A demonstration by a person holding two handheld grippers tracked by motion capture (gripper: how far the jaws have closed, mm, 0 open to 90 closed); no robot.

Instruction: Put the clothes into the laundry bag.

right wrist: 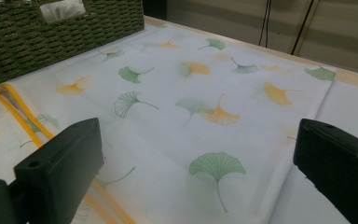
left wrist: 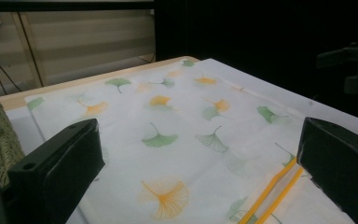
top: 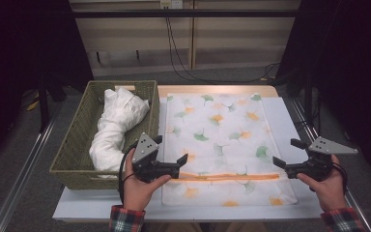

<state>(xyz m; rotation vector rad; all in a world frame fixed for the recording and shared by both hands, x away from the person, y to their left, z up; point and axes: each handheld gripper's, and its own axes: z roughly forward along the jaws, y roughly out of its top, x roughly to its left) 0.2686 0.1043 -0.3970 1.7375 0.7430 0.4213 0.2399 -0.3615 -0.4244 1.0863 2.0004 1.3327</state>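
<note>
From the high view, a white cloth printed with ginkgo leaves [top: 222, 140] lies spread flat on the desk [top: 77, 208], an orange stripe [top: 229, 177] running across it near the person's edge. The left gripper [top: 173, 151] is held in the left hand [top: 140, 186] just over the cloth's near left corner, pointing toward the right, its fingers apart with nothing between them. The right gripper [top: 286, 153] sits in the right hand [top: 324, 186] at the cloth's near right edge, pointing left toward the other, fingers likewise spread and empty. Both forearms, in plaid sleeves, come in low from the bottom. A woven green basket [top: 77, 140] stands just beside the cloth on the left, holding a bundle of white fabric [top: 118, 125]. In the left gripper view, the two black fingers [left wrist: 56, 172] stand wide over the leaf-printed cloth, with the orange stripe close to the right one. In the right gripper view, the fingers [right wrist: 60, 163] are equally wide above the cloth, the basket beyond at upper left.
</note>
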